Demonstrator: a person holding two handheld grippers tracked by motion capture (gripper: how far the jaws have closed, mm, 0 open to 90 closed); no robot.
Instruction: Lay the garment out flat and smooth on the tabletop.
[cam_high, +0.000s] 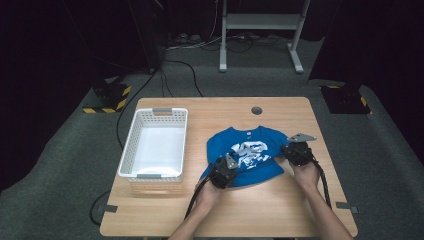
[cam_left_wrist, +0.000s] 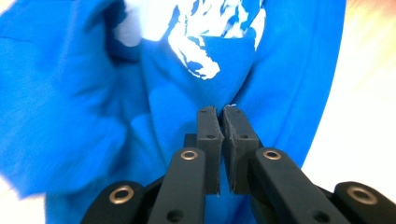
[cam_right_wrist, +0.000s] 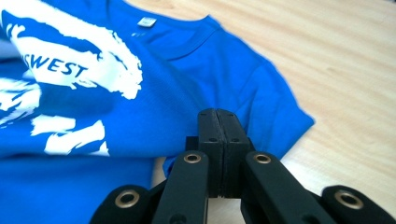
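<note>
I pinch the blue T-shirt (cam_high: 245, 152) with both claws, left gripper (cam_high: 223, 172) and right gripper (cam_high: 297, 151) pressed together on its cloth. Folding seems underway; next, lift evenly.

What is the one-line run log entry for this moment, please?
left gripper: shut on blue T-shirt | right gripper: shut on its sleeve | white basket: empty

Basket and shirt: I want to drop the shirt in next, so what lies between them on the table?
Nothing: in the high view, bare wooden table separates the white basket from the blue shirt.
</note>
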